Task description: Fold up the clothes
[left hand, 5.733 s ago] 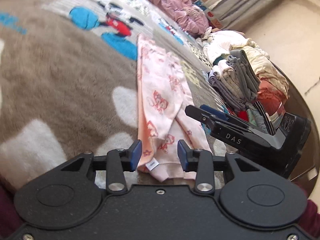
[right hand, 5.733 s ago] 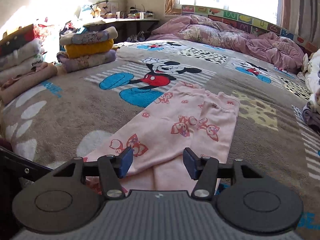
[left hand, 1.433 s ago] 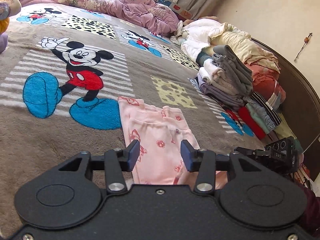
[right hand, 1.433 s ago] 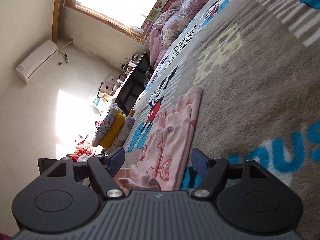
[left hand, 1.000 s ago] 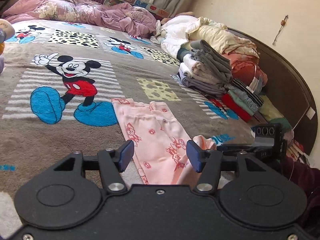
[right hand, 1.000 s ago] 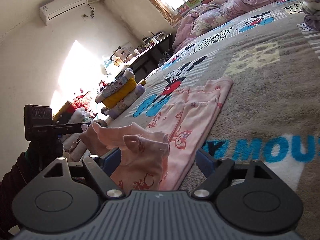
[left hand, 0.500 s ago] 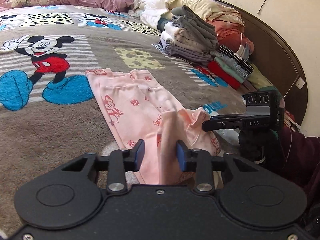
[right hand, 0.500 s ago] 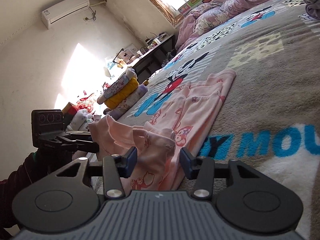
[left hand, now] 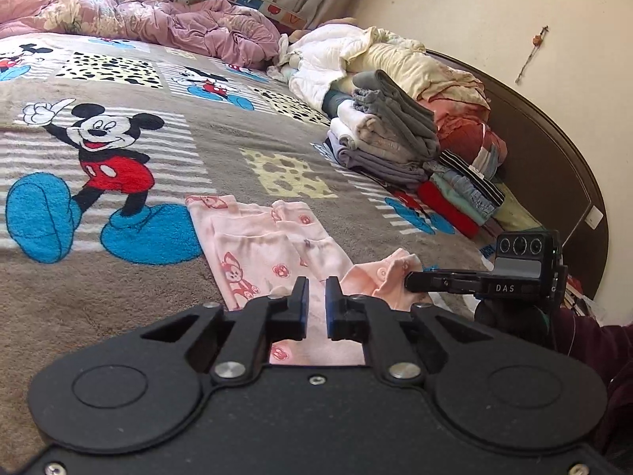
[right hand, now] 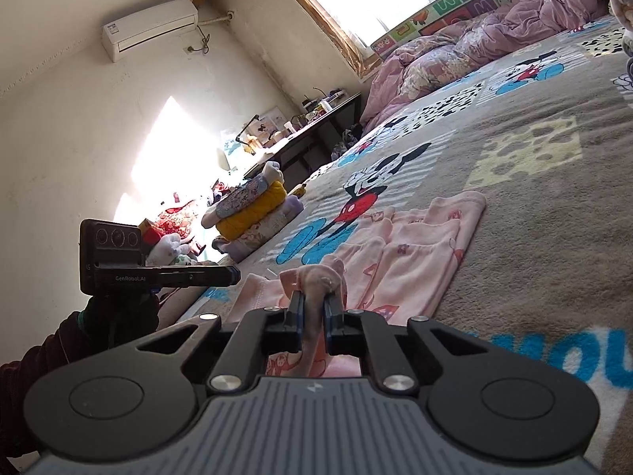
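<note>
A pair of pink printed children's trousers (left hand: pixel 261 245) lies on the Mickey Mouse blanket (left hand: pixel 118 118), legs pointing away. My left gripper (left hand: pixel 315 301) is shut on the near waist edge of the trousers. My right gripper (right hand: pixel 312 308) is shut on the other near corner of the trousers (right hand: pixel 415 245), and the pinched cloth stands up between its fingers. In the left wrist view the right gripper (left hand: pixel 411 277) shows at the right, holding a raised pink corner. In the right wrist view the left gripper (right hand: pixel 233 273) shows at the left.
A stack of folded clothes (left hand: pixel 395 146) and loose laundry (left hand: pixel 376 55) lie along the dark headboard (left hand: pixel 554 158). A crumpled purple quilt (left hand: pixel 138 19) lies at the far end. Another folded stack (right hand: pixel 253 213) sits by a desk (right hand: pixel 316 114).
Both grippers went from wide open to shut on the near waist end of the trousers, and that end is now lifted off the blanket.
</note>
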Available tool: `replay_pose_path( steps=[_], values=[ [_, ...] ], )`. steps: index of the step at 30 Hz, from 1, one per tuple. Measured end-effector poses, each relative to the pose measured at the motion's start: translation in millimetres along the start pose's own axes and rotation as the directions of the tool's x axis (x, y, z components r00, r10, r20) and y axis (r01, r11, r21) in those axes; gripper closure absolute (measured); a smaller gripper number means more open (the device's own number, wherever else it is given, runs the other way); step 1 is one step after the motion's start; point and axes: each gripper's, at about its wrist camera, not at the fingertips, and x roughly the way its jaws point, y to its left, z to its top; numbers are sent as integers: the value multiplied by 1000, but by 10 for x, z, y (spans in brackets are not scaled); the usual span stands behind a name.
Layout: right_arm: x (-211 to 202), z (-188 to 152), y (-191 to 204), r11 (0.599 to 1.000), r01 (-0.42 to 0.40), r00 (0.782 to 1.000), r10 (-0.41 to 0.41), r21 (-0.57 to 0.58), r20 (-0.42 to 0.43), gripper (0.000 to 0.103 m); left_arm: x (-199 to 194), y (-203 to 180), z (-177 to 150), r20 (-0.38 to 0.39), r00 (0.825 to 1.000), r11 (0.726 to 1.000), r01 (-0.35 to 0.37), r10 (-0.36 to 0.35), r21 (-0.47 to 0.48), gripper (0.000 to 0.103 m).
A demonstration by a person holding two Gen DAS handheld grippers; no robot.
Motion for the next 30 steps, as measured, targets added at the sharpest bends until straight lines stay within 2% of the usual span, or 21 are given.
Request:
replay_pose_path(
  steps=[1,2,5,8,9,11,12,13,17,22,25,30],
  values=[
    [-7,-10,-5,1000,3,1000,-3,-1,2,91,-39,13,-25,10,1000,1000,0,1,-13,57],
    [-20,-28,-13,1000,1,1000,-1,6,5,91,-78,25,-50,21,1000,1000,-1,1,-26,50],
    [-31,-73,-41,1000,7,1000,-7,21,2,91,-63,52,-99,2,1000,998,16,-16,-57,48],
    [-25,-83,-58,1000,-1,1000,1,28,10,91,161,87,-149,-90,996,997,8,-15,-80,49],
    [-23,-84,-58,1000,-4,1000,3,29,14,91,239,84,-172,-115,993,997,13,-22,-74,52],
    [-23,-79,-59,1000,-6,1000,5,31,21,91,352,67,-199,-138,990,998,12,-20,-56,77],
    [-24,-66,-64,999,-8,1000,7,34,27,91,354,51,-186,-123,992,999,6,-11,-41,94],
    [-25,-53,-70,999,-10,999,9,38,32,91,355,36,-174,-107,994,1000,0,-3,-26,99],
    [-25,119,-116,998,-10,997,6,62,73,91,245,43,14,14,1000,1000,3,-3,-27,100],
    [81,534,-199,1000,3,990,-7,26,143,91,305,133,353,127,992,1000,-2,3,-9,100],
    [215,715,-319,999,44,988,-45,8,151,91,467,227,477,143,990,1000,-24,22,12,100],
    [441,776,-600,993,107,986,-113,48,126,91,744,429,503,140,989,998,-59,56,16,100]
  ],
)
